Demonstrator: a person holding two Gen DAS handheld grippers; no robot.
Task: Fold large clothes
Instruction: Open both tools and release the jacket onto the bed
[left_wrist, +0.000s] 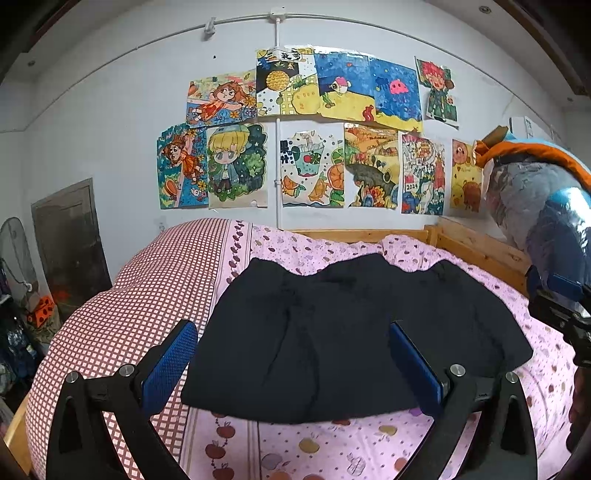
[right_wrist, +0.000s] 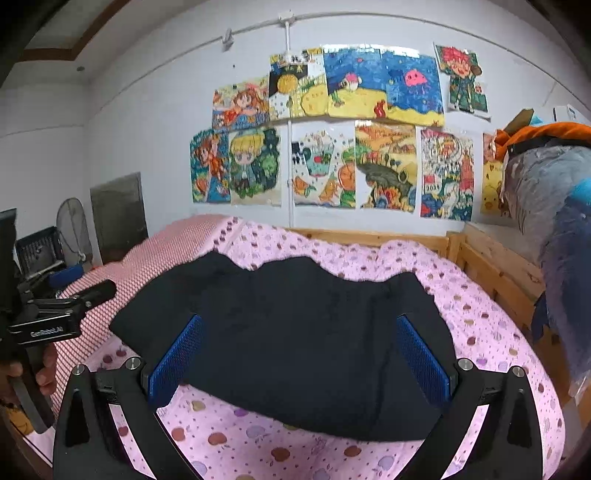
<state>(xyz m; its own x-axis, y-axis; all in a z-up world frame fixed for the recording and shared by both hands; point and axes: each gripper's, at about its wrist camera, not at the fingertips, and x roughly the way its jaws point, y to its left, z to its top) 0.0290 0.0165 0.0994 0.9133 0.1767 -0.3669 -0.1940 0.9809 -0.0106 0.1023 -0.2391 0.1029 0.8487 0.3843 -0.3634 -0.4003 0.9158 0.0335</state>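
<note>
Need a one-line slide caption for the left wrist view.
Open left gripper poised above a black garment lying on the pink fruit-print bedsheet.

The black garment (left_wrist: 343, 332) lies spread flat on the pink fruit-print bedsheet (left_wrist: 332, 450), folded into a broad, roughly rectangular block. Its fabric is plain, dark and matte, with only faint creases running lengthwise across the top. The near edge forms a smooth, slightly rounded fold line, set back from the sheet's near border. The far edge is uneven, rising in three soft humps with two dips between them, and stops short of the sheet's far border. In the right wrist view the black garment (right_wrist: 295, 339) shows the same wavy far edge, and its left corner reaches toward the sheet's red-checked part.
</note>
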